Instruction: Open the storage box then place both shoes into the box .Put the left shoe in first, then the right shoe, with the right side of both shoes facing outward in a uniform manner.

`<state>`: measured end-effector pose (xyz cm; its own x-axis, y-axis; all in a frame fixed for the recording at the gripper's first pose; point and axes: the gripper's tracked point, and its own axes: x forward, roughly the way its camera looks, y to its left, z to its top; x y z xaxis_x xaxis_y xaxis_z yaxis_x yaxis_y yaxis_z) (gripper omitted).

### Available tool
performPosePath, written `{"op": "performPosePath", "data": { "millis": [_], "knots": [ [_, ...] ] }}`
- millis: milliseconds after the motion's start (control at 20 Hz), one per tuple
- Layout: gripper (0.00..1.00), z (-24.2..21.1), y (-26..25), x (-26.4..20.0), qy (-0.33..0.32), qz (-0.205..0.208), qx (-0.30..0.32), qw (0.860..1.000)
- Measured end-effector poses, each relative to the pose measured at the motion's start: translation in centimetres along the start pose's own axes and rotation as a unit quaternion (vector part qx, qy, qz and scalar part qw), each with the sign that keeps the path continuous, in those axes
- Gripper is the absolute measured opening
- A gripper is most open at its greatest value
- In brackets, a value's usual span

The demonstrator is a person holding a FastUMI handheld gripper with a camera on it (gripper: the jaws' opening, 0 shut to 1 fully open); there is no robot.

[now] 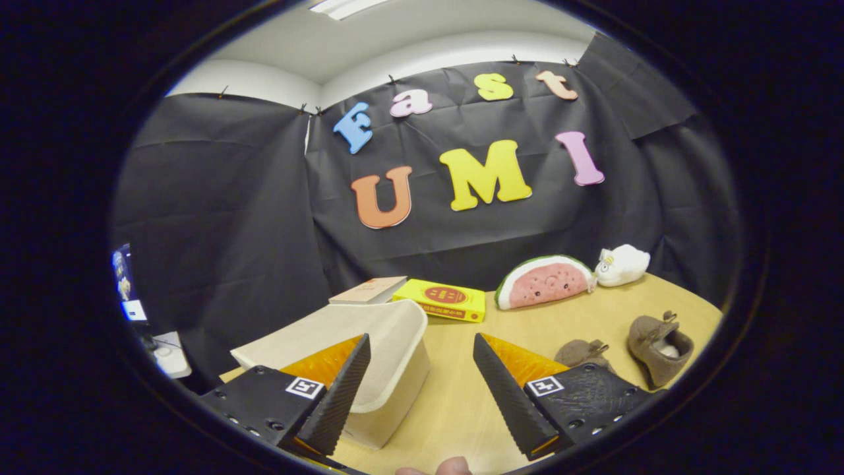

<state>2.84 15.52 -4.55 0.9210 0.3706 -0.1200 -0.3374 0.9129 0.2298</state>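
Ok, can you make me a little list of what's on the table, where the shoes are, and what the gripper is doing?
gripper: open, fingers spread wide, holding nothing
storage box: cream, lid lifted open, just ahead of the left finger
shoes: two brown ones beyond the right finger, near shoe and far shoe, both on the table, not in the box
table: light wood
books: yellow book and tan book behind the box
toys: watermelon plush and white plush by the black cloth wall
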Motion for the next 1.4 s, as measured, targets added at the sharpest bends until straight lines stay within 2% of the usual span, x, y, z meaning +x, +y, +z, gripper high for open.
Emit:
{"op": "performPosePath", "data": {
  "millis": [350, 600, 850, 1050, 1150, 1200, 1300, 1400],
  "knots": [
    [0.95, -2.4, 1.9, 3.7, 0.054, 0.043, 0.058, 0.996],
    [0.96, -3.8, 2.9, 5.0, 0.088, 0.074, 0.135, 0.984],
    [0.96, -4.8, 4.4, 5.1, 0.122, 0.104, 0.212, 0.964],
    [0.96, -5.6, 6.1, 4.7, 0.162, 0.133, 0.292, 0.933],
    [0.94, -5.2, 6.3, 4.7, 0.166, 0.138, 0.306, 0.927],
    [0.92, -4.8, 6.0, 4.6, 0.161, 0.132, 0.303, 0.93],
    [0.75, -3.6, 5.4, 4.6, 0.147, 0.126, 0.306, 0.932],
    [0.65, -2.2, 4.4, 4.4, 0.135, 0.113, 0.3, 0.938]
  ]
}}
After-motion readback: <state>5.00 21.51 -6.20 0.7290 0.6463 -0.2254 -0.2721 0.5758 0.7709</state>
